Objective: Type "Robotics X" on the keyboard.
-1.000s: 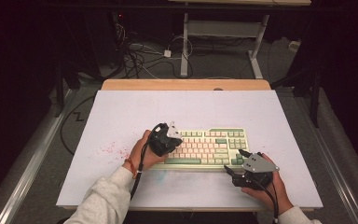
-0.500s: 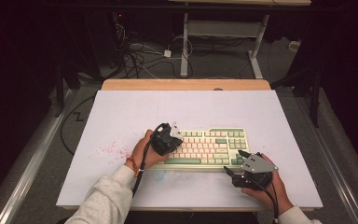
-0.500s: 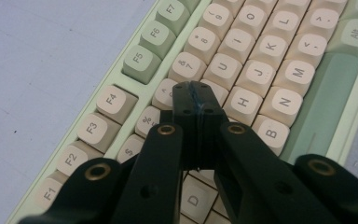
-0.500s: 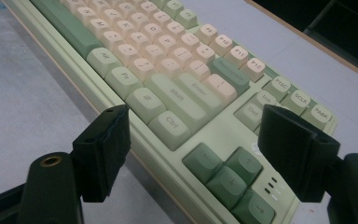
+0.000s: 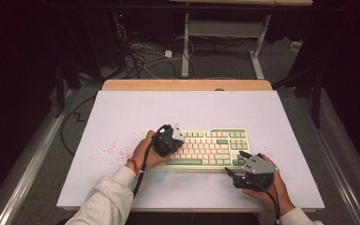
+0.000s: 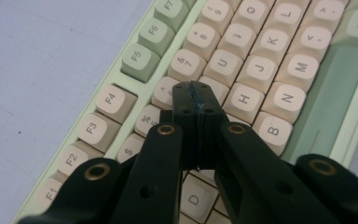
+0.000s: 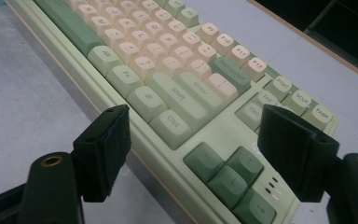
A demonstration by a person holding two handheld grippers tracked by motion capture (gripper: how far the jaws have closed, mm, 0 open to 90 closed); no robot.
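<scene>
A pale green keyboard (image 5: 213, 146) with cream and green keys lies on the white board (image 5: 192, 108), a little right of centre. My left gripper (image 5: 177, 139) is shut with nothing between its jaws. Its joined tips rest over the cream keys near the number row (image 6: 197, 100), above the H and B keys (image 6: 242, 100). My right gripper (image 5: 235, 164) stands open at the keyboard's near right corner. In the right gripper view its jaws (image 7: 196, 126) straddle the arrow keys (image 7: 230, 175) and the Ctrl key (image 7: 172, 123) without touching them.
Red specks (image 5: 112, 151) and a faint blue smear (image 5: 161, 178) mark the board left of and in front of the keyboard. A wooden strip (image 5: 187, 85) edges the far side. Cables (image 5: 140, 56) and a desk frame (image 5: 186, 42) sit on the floor beyond.
</scene>
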